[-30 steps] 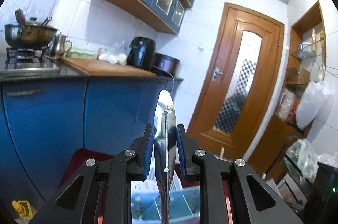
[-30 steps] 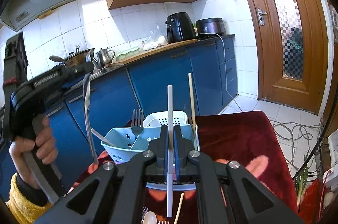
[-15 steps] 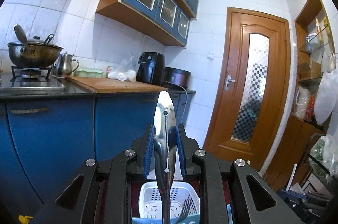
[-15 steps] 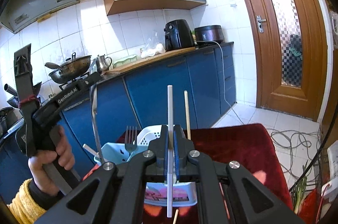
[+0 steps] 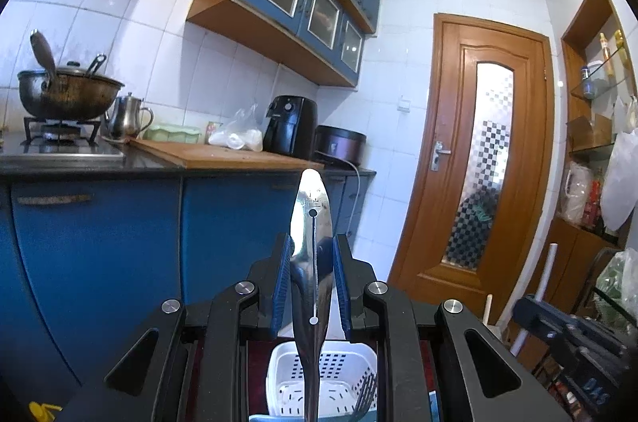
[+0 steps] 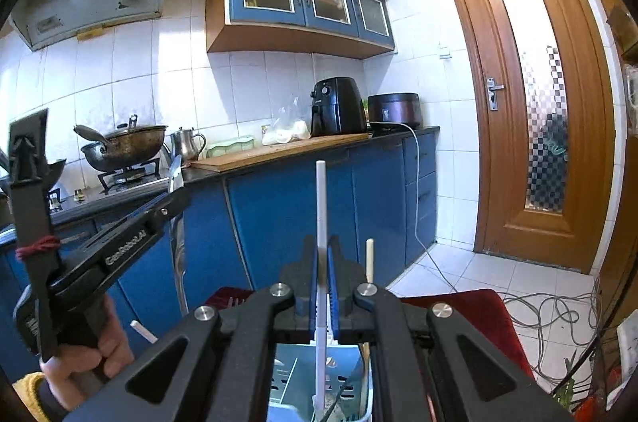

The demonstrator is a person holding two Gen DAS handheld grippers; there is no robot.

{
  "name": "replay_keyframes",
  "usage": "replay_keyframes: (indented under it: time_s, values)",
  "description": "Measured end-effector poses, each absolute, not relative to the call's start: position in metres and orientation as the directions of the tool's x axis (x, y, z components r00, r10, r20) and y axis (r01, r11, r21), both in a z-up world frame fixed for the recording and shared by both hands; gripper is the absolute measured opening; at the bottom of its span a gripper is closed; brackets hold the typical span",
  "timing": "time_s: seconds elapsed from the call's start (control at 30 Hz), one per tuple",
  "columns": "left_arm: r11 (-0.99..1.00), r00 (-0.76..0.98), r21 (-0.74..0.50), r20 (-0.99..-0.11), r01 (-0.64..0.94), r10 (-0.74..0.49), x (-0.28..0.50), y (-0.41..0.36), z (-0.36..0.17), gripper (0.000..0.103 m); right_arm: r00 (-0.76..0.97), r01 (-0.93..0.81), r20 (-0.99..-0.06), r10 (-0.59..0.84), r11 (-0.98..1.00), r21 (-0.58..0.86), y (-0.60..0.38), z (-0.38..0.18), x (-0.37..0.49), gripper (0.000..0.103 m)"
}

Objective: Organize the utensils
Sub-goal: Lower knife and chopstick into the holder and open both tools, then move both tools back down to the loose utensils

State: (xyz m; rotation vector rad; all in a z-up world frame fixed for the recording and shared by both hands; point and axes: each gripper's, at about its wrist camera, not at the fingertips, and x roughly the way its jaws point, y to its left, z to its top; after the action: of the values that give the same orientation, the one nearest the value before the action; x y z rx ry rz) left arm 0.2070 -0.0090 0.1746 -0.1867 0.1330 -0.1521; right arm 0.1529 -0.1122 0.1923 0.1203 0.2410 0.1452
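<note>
My left gripper (image 5: 310,254) is shut on a shiny metal utensil handle (image 5: 311,222) that points up; its lower end hangs over a white perforated caddy (image 5: 319,382) with a fork (image 5: 365,398) in it. My right gripper (image 6: 322,262) is shut on a white chopstick (image 6: 321,199), held upright above the white caddy (image 6: 351,394). A wooden chopstick (image 6: 370,260) stands upright just right of it. The left gripper (image 6: 119,246) with its metal utensil (image 6: 177,234) shows at the left of the right wrist view.
A red cloth (image 6: 478,310) covers the table under the caddy. Blue kitchen cabinets (image 5: 99,254) with a counter, wok (image 5: 63,95), kettle and air fryer (image 5: 289,123) stand behind. A wooden door (image 5: 486,163) is to the right. Cables (image 6: 558,310) lie on the floor.
Both grippers have lifted and tilted up with their utensils still held; the caddy has slid lower in both views. The left gripper has come closer to the right one.
</note>
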Motion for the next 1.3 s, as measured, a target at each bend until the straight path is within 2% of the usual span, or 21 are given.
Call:
replay_keyframes:
  time_s: [0.37, 0.73, 0.87, 1.0, 1.3]
  values:
    - [0.971, 0.971, -0.185, -0.153, 0.154, -0.183, 0.21, -0.011, 0.154, 0.021, 0.932, -0.148, -0.31, 0.187, 0.978, 0.145, -0.112, 0.158, 0.175, 0.006]
    - [0.971, 0.958, -0.161, -0.198, 0.176, -0.206, 0.205, -0.014, 0.143, 0.022, 0.923, -0.169, -0.326, 0.207, 0.975, 0.142, -0.11, 0.156, 0.173, 0.006]
    - [0.972, 0.955, -0.146, -0.209, 0.182, -0.21, 0.2, -0.016, 0.143, 0.025, 0.916, -0.178, -0.331, 0.227, 0.969, 0.171, -0.113, 0.157, 0.172, 0.009]
    - [0.972, 0.951, -0.147, -0.222, 0.184, -0.214, 0.193, -0.015, 0.146, 0.029, 0.918, -0.179, -0.318, 0.239, 0.962, 0.207, -0.118, 0.161, 0.167, 0.022]
    - [0.971, 0.941, -0.143, -0.253, 0.192, -0.223, 0.171, -0.011, 0.161, 0.029, 0.929, -0.173, -0.289, 0.23, 0.962, 0.211, -0.123, 0.18, 0.141, 0.022]
